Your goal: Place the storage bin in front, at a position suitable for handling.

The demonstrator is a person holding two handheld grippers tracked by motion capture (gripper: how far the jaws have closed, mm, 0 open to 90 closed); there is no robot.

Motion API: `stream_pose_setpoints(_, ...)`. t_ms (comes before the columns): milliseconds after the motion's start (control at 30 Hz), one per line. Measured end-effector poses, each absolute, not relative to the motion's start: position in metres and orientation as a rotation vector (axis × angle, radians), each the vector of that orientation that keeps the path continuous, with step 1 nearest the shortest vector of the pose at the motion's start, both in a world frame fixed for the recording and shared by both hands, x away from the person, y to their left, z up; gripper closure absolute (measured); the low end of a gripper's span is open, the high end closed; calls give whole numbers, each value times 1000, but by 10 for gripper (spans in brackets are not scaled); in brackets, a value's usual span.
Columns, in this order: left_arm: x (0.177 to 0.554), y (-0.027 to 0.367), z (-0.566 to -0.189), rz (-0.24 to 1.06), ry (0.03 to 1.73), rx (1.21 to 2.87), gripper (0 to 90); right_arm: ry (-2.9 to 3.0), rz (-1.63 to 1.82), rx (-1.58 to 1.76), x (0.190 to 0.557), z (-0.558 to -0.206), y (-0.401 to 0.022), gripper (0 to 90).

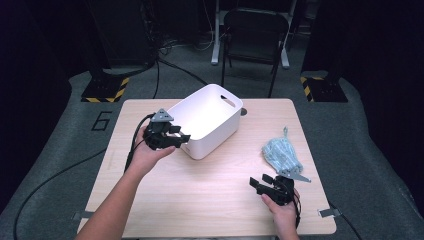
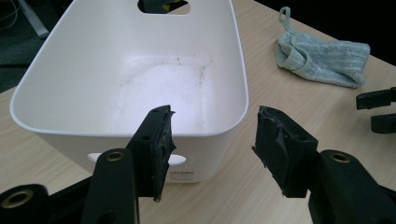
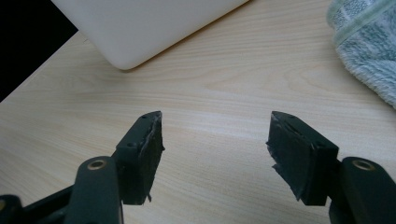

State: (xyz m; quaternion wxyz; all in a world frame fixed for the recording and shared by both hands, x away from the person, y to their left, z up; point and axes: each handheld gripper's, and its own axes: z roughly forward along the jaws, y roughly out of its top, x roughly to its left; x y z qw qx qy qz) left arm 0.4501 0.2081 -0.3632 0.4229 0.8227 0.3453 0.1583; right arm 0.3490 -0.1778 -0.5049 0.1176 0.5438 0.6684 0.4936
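A white plastic bin [image 1: 215,132] stands empty at the back middle of the wooden table [image 1: 200,195]. My left gripper [image 1: 181,136] hovers at the bin's near left corner, open, with nothing gripped. In the left gripper view the gripper [image 2: 215,126] points over the bin's rim [image 2: 140,56], whose floor is scuffed. A crumpled pale blue towel [image 1: 281,152] lies at the table's right side. My right gripper [image 1: 256,182] rests low near the front right, just in front of the towel, open and empty. The right gripper view has the gripper [image 3: 216,128] over bare wood, the towel [image 3: 369,37] to its upper right.
A black chair [image 1: 255,30] stands behind the table. Two floor bases with yellow-black stripes [image 1: 105,91] [image 1: 322,87] flank it. Cables trail across the grey floor at the left. The right gripper's jaws [image 2: 380,109] appear at the left gripper view's right edge.
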Motion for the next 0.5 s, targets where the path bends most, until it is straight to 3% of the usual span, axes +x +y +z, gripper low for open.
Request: stream_pose_setpoints(500, 459, 195, -376, 400, 843, 2096, 421, 1955, 1453, 1604, 349, -505, -179, 354)
